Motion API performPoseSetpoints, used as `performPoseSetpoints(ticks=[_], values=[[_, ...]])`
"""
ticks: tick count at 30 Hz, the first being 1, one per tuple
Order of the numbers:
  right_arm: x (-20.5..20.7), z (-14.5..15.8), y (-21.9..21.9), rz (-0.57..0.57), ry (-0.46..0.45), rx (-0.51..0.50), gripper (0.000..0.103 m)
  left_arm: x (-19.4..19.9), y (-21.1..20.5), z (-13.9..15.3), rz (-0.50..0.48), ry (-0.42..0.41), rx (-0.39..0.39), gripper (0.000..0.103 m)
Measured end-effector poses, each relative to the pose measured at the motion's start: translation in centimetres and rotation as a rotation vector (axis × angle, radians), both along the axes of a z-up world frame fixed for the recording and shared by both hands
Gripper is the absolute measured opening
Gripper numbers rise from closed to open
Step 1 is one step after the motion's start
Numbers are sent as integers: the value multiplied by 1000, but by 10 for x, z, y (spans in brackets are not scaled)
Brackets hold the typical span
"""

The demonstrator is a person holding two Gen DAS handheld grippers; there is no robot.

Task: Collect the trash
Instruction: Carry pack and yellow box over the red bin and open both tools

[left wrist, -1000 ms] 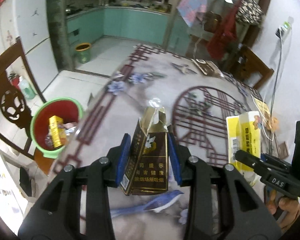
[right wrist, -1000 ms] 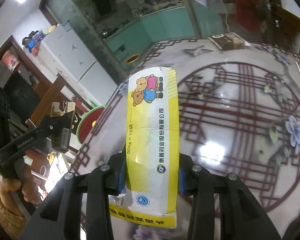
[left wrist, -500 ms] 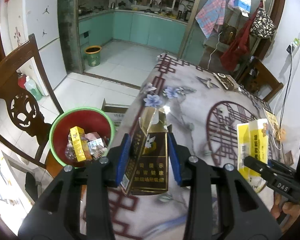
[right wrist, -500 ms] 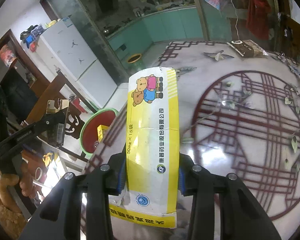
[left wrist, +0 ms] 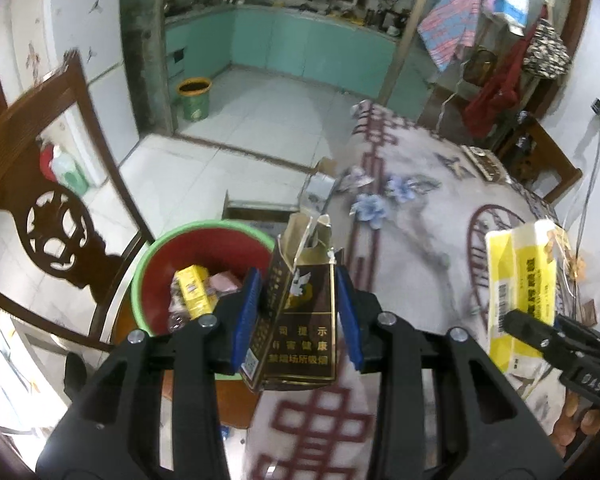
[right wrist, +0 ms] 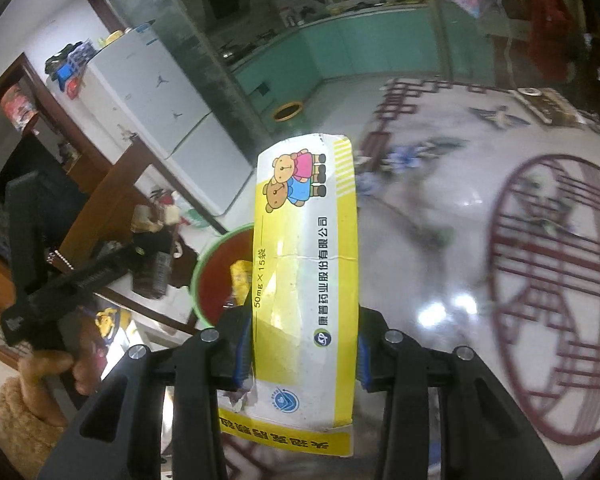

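Beside the table's edge, a brown carton is clenched by the left tool, a yellow box by the right tool; release is best made squarely over the bin.

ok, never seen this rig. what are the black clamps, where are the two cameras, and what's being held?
No robot here: a person holds a hand-operated two-finger gripper in each hand, each with a fisheye camera looking forward along its fingers.

The left wrist view shows the left gripper clamped on a dark brown and gold cigarette pack with its top torn open. At its right edge is the other tool, with the yellow box in it.

The right wrist view shows the right gripper clamped on that yellow and white medicine box; the person's hand with the left tool is at the left.

Below is a table with a red lattice and flower pattern. Beside it stands a green-rimmed red bin already holding trash.
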State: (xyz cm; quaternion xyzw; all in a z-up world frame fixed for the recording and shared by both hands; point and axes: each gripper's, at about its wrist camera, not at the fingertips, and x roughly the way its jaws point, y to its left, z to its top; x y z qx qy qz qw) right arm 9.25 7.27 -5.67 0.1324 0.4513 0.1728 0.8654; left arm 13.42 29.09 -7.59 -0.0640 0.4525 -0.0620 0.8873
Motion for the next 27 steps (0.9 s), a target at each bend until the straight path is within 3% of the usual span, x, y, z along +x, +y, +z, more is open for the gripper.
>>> performPoseSetpoints(ticks=[10,27], values=[[41,-9,74,72,36,29,38,23,47,-15,33,32,17,37],[70,-25,115,83,75,13,38,52,78,-24,32,26,33,37]])
